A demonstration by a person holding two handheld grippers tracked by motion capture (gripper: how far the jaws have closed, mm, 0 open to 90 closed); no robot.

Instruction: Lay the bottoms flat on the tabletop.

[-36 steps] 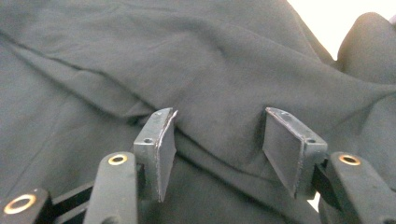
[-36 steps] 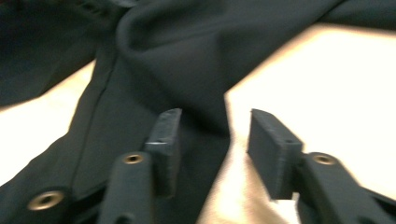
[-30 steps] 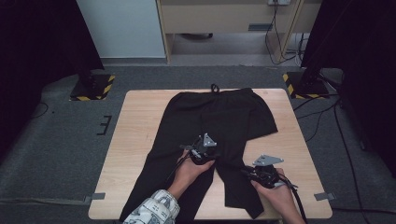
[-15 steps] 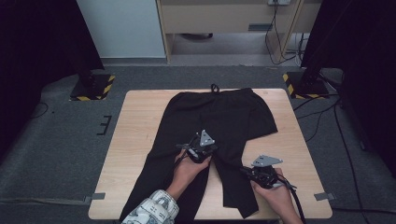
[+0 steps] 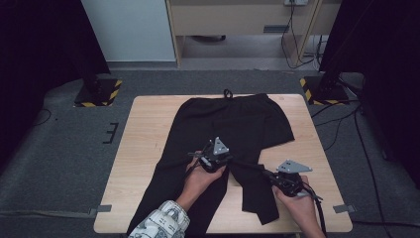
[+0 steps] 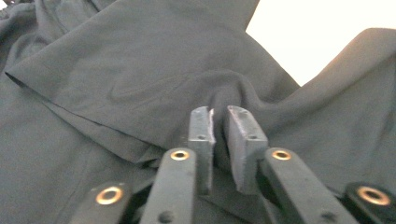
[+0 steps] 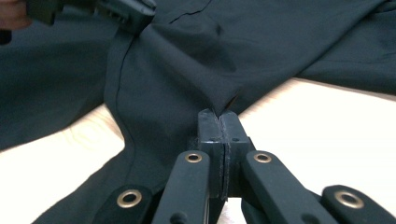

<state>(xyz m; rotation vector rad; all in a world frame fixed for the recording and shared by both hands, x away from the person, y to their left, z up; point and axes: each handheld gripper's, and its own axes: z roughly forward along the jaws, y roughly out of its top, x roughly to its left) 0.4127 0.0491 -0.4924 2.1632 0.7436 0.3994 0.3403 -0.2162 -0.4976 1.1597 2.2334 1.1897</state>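
Black trousers [image 5: 233,124] lie across the table [image 5: 148,148]. Near its front edge, the left gripper [image 6: 219,128] and right gripper [image 7: 218,116] each clench a fold of the fabric.

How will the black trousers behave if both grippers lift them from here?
Probably floppy: the black trousers lie flat and bunch into folds at the left gripper. Unheld legs would likely sag and trail. The right gripper pinches only a thin edge, which might slip.

Trousers [image 5: 233,124] lie on the table [image 5: 148,134], waist at the far edge. Left gripper [image 5: 214,157] sits at the crotch, right gripper [image 5: 286,182] on the right leg nearer the person.
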